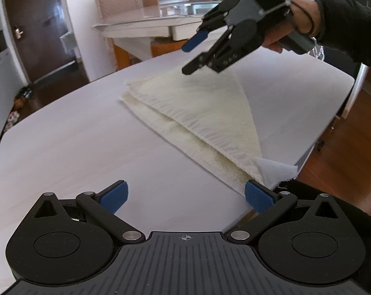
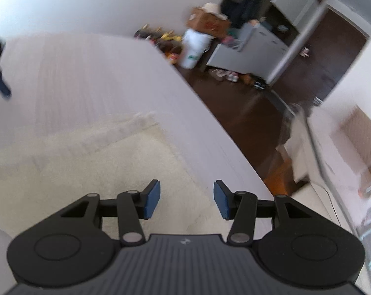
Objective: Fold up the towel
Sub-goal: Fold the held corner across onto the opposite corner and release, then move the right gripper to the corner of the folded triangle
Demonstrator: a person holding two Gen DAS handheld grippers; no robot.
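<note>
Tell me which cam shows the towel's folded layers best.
Left wrist view: the towel lies sharp on the table, its upper layer's edge offset from the lower one. The right wrist view shows only a blurred corner beneath the open right gripper.

Each camera sits on its own claw, angled down, close over the table (image 1: 74, 147). Both views share the towel (image 1: 197, 108) and table.

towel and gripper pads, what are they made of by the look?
Towel: cream terry cloth, likely cotton; fuzzy looped pile, ribbed woven hem. Left gripper pads: blue, matte, fine grid texture, probably rubber or printed plastic; can't tell which.
</note>
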